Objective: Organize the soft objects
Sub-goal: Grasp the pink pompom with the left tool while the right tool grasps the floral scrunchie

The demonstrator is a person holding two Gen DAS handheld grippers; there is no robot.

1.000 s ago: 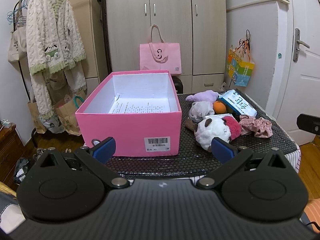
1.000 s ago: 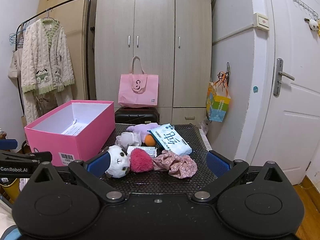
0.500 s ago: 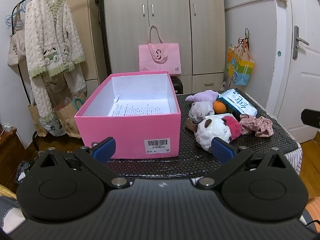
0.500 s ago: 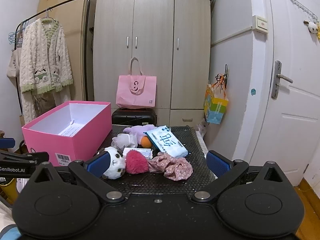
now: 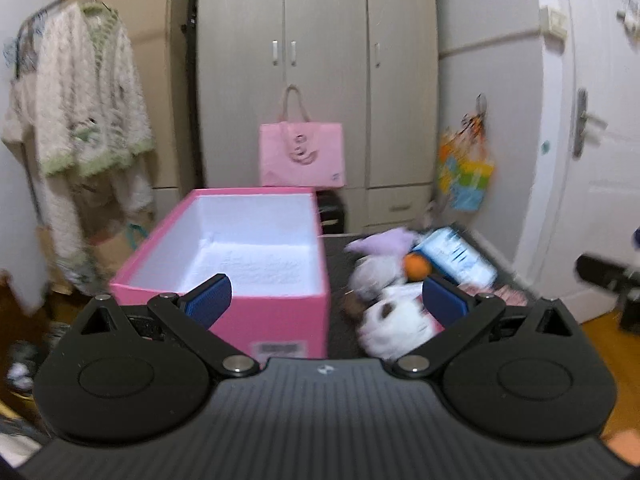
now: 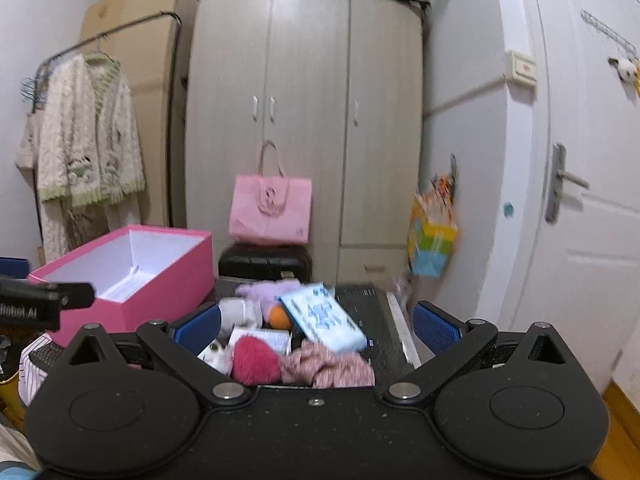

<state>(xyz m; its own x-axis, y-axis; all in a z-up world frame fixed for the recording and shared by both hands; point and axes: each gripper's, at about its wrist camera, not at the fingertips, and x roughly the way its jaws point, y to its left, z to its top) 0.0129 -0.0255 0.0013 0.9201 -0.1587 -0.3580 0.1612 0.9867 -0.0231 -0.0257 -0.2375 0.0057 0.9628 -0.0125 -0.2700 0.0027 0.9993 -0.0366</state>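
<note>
Pink scrunchie (image 6: pixel 326 366) lies on the table (image 6: pixel 376 320) just ahead of the right gripper (image 6: pixel 316 330), centred between its spread, empty jaws; the left gripper (image 5: pixel 326 300), likewise released, faces the pink box (image 5: pixel 280 308).

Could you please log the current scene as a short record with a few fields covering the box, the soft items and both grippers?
container: pink box, open top, only a printed sheet inside
soft items: white plush toy, purple plush, floral scrunchie, all on the black mat beside the box
other items: orange ball, tissue pack
left gripper: open, empty
right gripper: open, empty
progress: nothing packed yet
</note>
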